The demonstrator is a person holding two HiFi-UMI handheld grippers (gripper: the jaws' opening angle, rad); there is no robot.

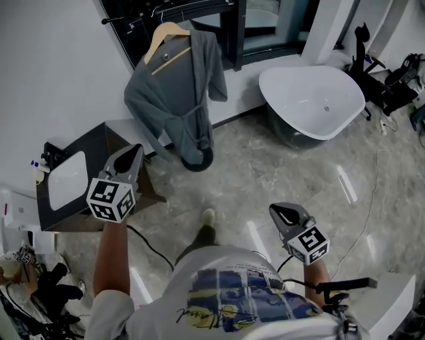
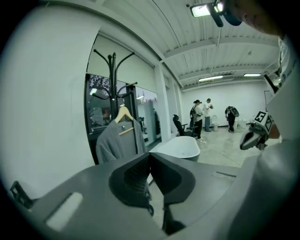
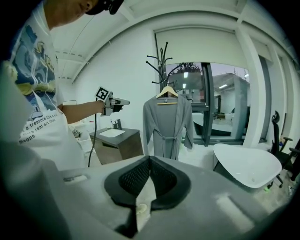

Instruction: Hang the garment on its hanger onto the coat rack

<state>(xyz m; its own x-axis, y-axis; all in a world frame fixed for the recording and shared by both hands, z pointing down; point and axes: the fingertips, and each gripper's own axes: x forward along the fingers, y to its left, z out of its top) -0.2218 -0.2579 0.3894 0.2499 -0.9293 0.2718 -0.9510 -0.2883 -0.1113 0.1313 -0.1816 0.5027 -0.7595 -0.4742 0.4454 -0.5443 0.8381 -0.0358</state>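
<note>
A grey robe (image 1: 178,93) hangs on a wooden hanger (image 1: 166,41) from the black coat rack (image 1: 174,10) by the window; its hem reaches the rack's base. The robe (image 3: 168,125) and rack (image 3: 161,58) also show in the right gripper view, and the robe (image 2: 119,140) in the left gripper view. My left gripper (image 1: 135,154) is raised towards the robe, about a step short of it, jaws shut with nothing between them. My right gripper (image 1: 277,212) is held lower at the right, its tips meeting on nothing.
A dark vanity with a white basin (image 1: 66,179) stands at the left beside the rack. A white bathtub (image 1: 312,99) stands at the back right. A cable (image 1: 372,199) trails on the marble floor. Several people (image 2: 206,115) stand far off.
</note>
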